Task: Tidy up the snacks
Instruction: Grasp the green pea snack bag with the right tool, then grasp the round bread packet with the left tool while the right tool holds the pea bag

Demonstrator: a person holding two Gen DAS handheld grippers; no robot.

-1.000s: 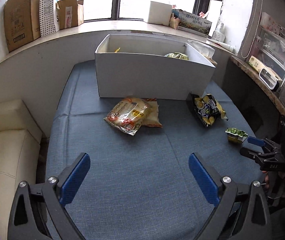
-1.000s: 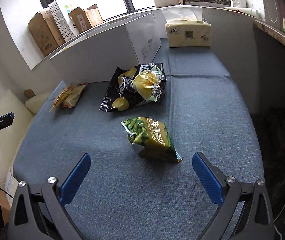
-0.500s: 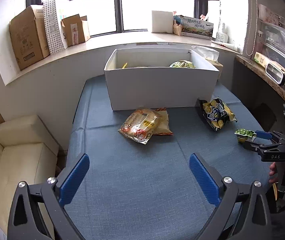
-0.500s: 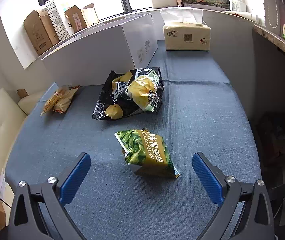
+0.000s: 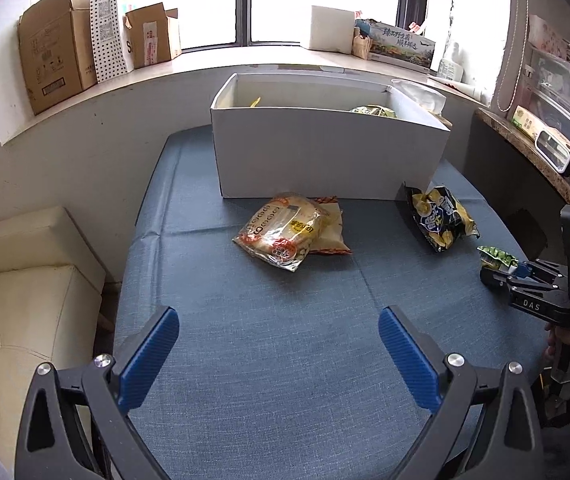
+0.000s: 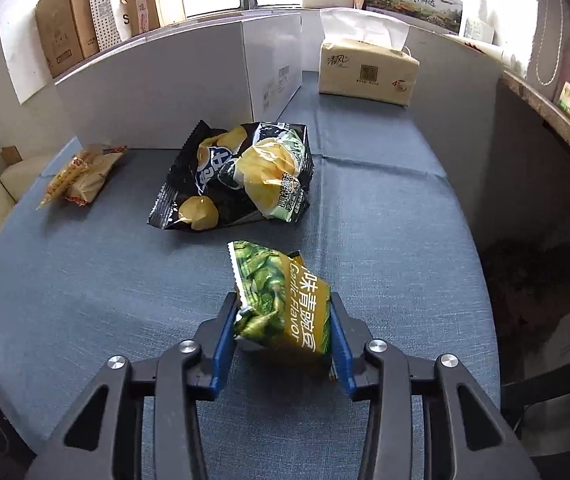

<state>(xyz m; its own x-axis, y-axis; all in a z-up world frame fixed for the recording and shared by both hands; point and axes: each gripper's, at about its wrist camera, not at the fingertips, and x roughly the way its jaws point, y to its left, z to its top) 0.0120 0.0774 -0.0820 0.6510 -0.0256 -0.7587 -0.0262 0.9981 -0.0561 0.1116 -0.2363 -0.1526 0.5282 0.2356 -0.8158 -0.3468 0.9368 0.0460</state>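
Note:
My right gripper is shut on a green pea snack bag at the near right of the blue table; it also shows in the left wrist view, held by the right gripper. A black chip bag lies beyond it, also in the left wrist view. An orange snack bag lies on a second pack in front of the white box, which holds some snacks. My left gripper is open and empty over the near table.
A tissue pack stands at the back right beside the white box. Cardboard boxes line the windowsill. A cream sofa is left of the table. A stone counter runs along the right.
My right gripper moved forward and closed on the green pea bag. My left gripper drew back and turned a little, staying open.

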